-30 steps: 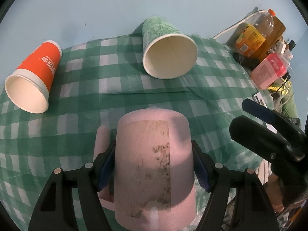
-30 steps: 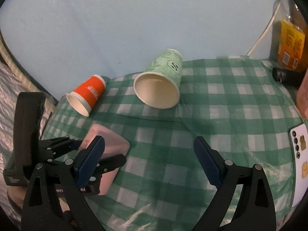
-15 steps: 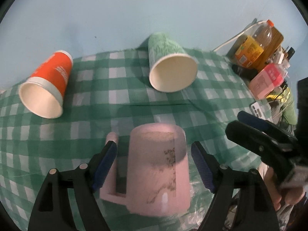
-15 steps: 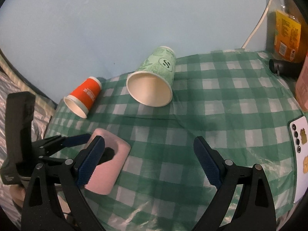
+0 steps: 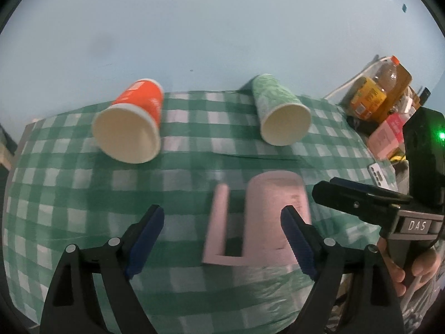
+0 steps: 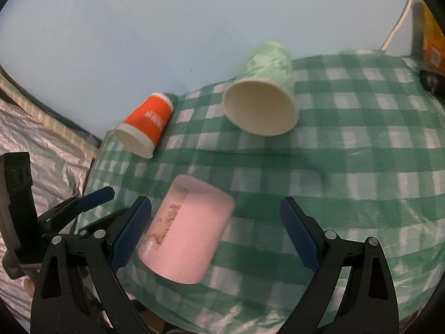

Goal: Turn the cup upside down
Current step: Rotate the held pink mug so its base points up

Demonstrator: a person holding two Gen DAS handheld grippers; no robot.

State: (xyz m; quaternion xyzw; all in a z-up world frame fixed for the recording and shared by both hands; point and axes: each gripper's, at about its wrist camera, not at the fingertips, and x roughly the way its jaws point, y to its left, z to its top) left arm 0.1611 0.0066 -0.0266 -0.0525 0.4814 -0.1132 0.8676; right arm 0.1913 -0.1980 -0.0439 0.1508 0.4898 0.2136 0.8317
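A pink mug [image 5: 274,214] stands upside down on the green checked tablecloth [image 5: 69,194], its handle [image 5: 218,222] to the left; it also shows in the right wrist view [image 6: 189,231]. My left gripper [image 5: 222,239] is open and empty, drawn back, with the mug off to its right side. An orange paper cup [image 5: 133,122] and a green paper cup [image 5: 281,117] lie on their sides further back. My right gripper [image 6: 215,236] is open and empty above the cloth, the mug by its left finger.
Drink bottles [image 5: 378,94] and a pink carton [image 5: 389,136] stand at the far right of the table, a phone [image 5: 379,172] beside them. The pale blue wall [image 5: 194,27] is behind. Crinkled silver foil [image 6: 41,144] lies off the table's left edge.
My left gripper let go of the pink mug, opened wide and drew back to the left. The mug now stands free, upside down. My right gripper moved closer to the table.
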